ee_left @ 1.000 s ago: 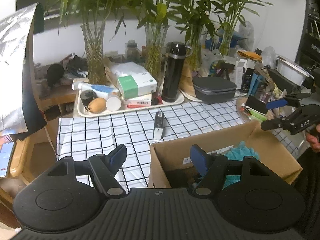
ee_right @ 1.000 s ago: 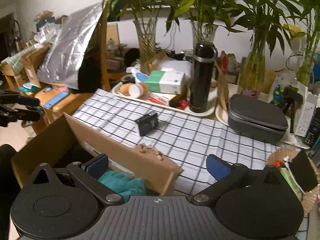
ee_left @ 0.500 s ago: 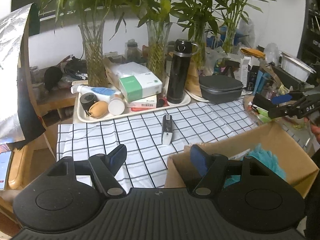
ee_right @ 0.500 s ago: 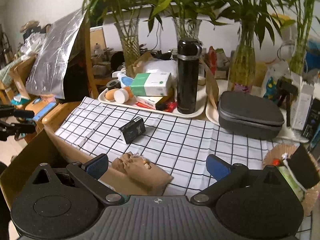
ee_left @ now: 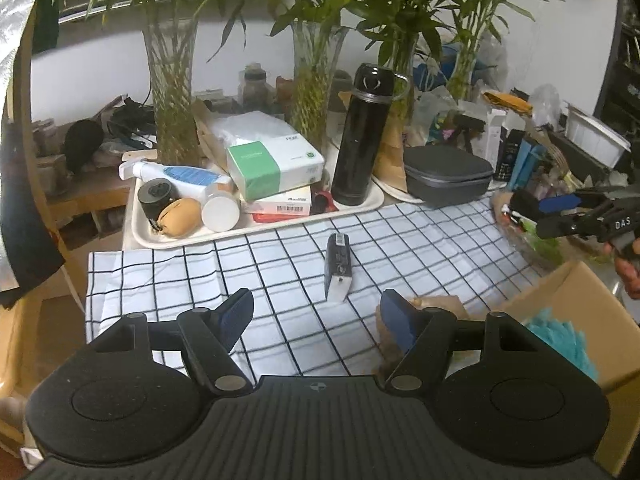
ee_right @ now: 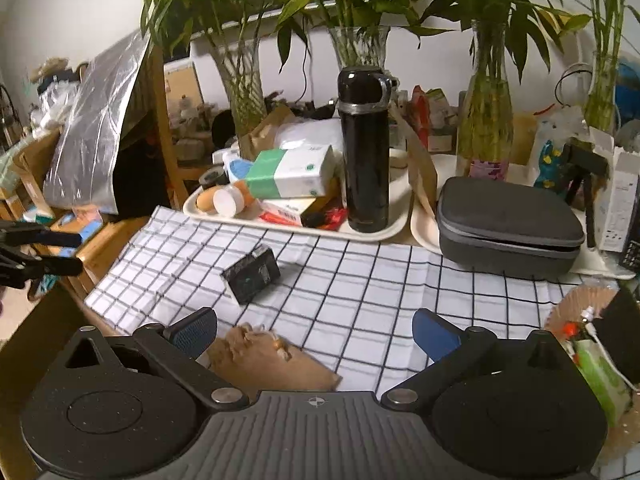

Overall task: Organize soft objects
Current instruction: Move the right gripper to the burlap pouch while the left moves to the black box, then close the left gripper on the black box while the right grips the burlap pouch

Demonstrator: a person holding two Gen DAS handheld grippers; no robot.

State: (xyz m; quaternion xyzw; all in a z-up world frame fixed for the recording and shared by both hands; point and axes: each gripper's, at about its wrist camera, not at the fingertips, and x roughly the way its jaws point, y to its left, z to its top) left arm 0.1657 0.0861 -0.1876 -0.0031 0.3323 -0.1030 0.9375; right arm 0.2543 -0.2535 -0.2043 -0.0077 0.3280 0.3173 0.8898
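A: Background?
B: White wall (ee_left: 248, 56) behind the checked tablecloth (ee_left: 280, 264), dim indoor light. Glass vases of green bamboo (ee_left: 172, 92) stand in a row along the wall, behind the cream tray (ee_left: 256, 232).
A: Furniture?
B: Wooden table edge (ee_right: 108, 244) left of the cloth. Wooden frame with silver foil sheet (ee_right: 96, 136) further left. Cluttered dark shelving (ee_left: 624, 80) right of the cloth.
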